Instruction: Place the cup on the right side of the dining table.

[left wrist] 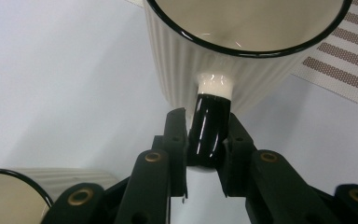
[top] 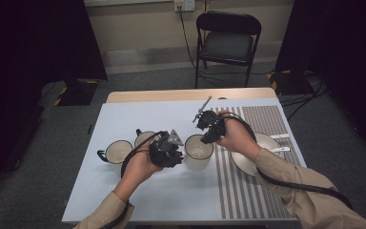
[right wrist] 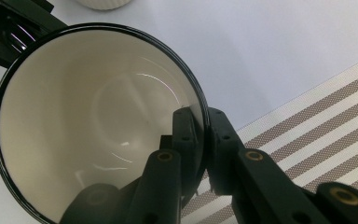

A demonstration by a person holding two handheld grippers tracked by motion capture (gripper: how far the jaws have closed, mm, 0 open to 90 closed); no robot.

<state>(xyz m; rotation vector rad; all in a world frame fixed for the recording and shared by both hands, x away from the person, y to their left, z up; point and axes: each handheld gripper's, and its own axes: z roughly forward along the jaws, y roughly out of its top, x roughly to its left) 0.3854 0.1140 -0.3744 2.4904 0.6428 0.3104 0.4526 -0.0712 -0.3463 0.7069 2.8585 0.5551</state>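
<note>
Gripping the big ribbed mug [top: 198, 151] from both sides: left hand-held gripper [left wrist: 204, 150] is clamped on its black handle [left wrist: 209, 128], right hand-held gripper [right wrist: 200, 140] pinches the rim, one jaw inside, one outside. Mug stands mid-counter [top: 171, 200], just left of the striped mat [top: 248, 186]. Two smaller mugs [top: 118, 150] sit to its left. Plate [top: 262, 152] rests on the mat.

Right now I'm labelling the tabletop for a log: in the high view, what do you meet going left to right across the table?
Leftmost mug → second mug → left gripper → middle mug → right gripper → plate at the right, on the striped mat.
</note>
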